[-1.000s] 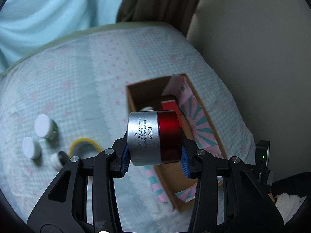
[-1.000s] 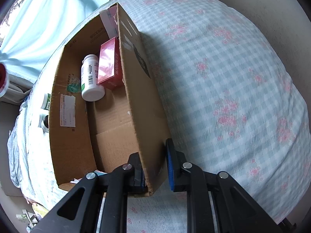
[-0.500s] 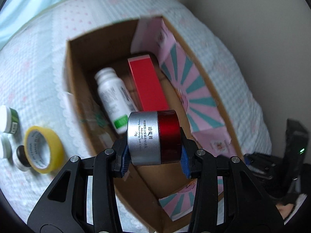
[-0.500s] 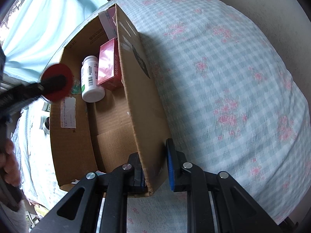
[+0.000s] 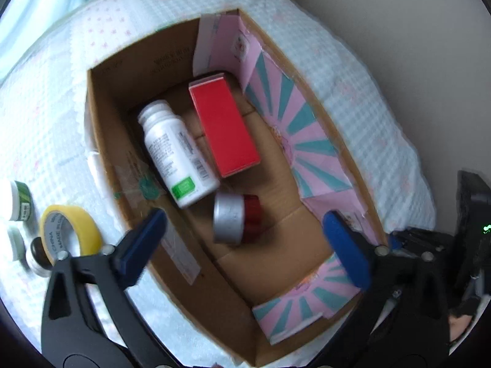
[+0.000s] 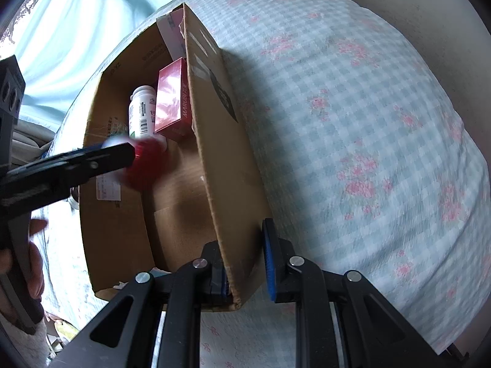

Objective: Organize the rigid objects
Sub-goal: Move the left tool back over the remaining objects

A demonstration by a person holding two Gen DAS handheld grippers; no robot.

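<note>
A silver-and-red round tin (image 5: pixel 237 221) lies in the open cardboard box (image 5: pixel 101 141), beside a white bottle (image 5: pixel 176 153) and a red carton (image 5: pixel 225 128). My left gripper (image 5: pixel 245 242) is wide open above the box, empty, its pads either side of the tin. In the right wrist view the tin (image 6: pixel 144 161) is a red blur by the left gripper's finger (image 6: pixel 76 168). My right gripper (image 6: pixel 245 263) is shut on the box's near wall (image 6: pixel 227 184).
A yellow tape roll (image 5: pixel 69 231), a green-labelled white jar (image 5: pixel 18 196) and small jars (image 5: pixel 36 254) lie on the bedspread left of the box. A wall rises on the right. The checked floral bedspread (image 6: pixel 368 122) stretches right of the box.
My left gripper moved over the box, opened and let go of the tin, which now lies inside. The right gripper kept its hold on the box wall.
</note>
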